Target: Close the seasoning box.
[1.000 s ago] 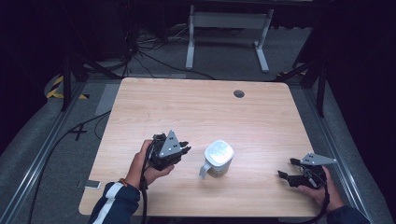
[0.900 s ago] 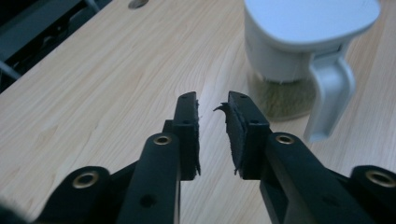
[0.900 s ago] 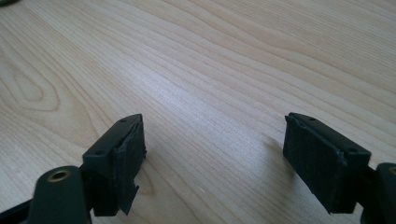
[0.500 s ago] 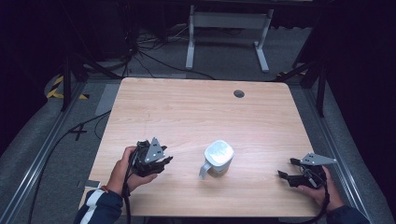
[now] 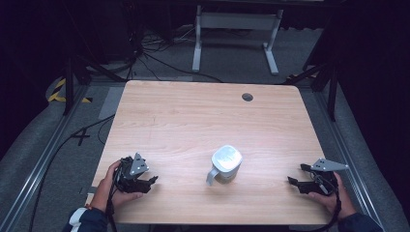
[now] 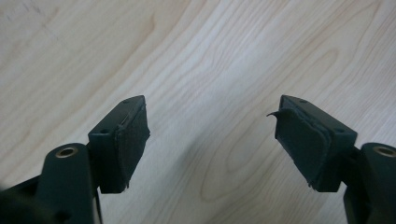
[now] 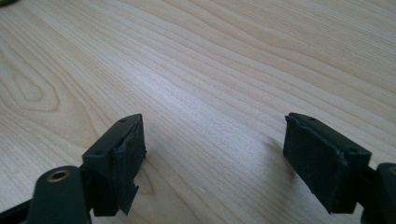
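1. White mug (image 5: 226, 164): upside down, base facing up, handle toward the near-left. It stands on the wooden surface (image 5: 193, 121) near the near edge, slightly right of the middle, and nothing touches it.
2. Left tool (image 5: 145, 182): held in the person's left hand (image 5: 109, 186) close to the near-left corner of the surface, well apart from the mug, with the grey three-cornered plate on top. In the high view the tips point toward the mug side.
3. Left tool (image 6: 210, 135), left gripper view: jaws spread wide with bare wood grain between them. One black pad (image 6: 299, 144) has a corner of its lining curled away at the top.
4. Right tool (image 5: 295, 175): held in the person's right hand (image 5: 333, 195) near the near-right corner, well apart from the mug, tips pointing toward the surface's middle.
5. Right tool (image 7: 212, 149), right gripper view: jaws spread wide and nothing gripped; pale wood grain lies between and beyond them.
6. A small dark round hole (image 5: 247, 97) sits in the surface near its far edge, right of centre.
7. Beyond the far edge: a grey floor with loose black cables (image 5: 145, 58) and a white metal stand (image 5: 237, 29).
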Tool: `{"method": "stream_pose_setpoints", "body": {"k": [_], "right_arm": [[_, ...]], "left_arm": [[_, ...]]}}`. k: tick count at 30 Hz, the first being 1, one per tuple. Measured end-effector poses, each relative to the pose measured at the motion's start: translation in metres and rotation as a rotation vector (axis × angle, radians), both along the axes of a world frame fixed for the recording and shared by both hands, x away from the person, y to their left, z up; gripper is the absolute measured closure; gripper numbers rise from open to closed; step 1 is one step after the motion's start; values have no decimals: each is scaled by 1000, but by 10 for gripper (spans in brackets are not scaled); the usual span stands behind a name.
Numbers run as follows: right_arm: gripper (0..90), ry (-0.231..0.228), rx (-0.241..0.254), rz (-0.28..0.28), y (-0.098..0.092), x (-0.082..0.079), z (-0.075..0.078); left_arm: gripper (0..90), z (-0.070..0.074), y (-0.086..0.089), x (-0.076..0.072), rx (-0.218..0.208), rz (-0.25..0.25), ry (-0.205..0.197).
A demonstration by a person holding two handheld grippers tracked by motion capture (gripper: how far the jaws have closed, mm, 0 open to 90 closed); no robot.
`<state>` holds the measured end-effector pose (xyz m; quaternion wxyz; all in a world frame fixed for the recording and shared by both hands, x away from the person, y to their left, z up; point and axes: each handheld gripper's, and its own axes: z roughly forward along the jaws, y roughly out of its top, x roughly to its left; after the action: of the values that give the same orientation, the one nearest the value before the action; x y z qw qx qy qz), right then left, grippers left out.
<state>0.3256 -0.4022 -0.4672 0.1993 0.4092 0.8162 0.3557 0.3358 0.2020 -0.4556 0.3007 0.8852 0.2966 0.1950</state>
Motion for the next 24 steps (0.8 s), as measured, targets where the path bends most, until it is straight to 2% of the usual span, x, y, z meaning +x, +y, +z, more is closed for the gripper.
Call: {"method": "stream_pose_setpoints", "body": {"k": [4,8,10,12,24], "right_arm": [[209,0,0,0,0,0,0],[209,0,0,0,0,0,0],[209,0,0,0,0,0,0],[208,0,0,0,0,0,0],[209,-1,0,0,0,0,0]], "left_arm": [[234,-11,12,-2,-26,12,33],[205,-20,24,-3,-117,42,66],[171,-22,25,-3,-133,48,62],[152,-27,30,-3,-190,79,80],[148,-27,31,-3,-184,75,73]]}}
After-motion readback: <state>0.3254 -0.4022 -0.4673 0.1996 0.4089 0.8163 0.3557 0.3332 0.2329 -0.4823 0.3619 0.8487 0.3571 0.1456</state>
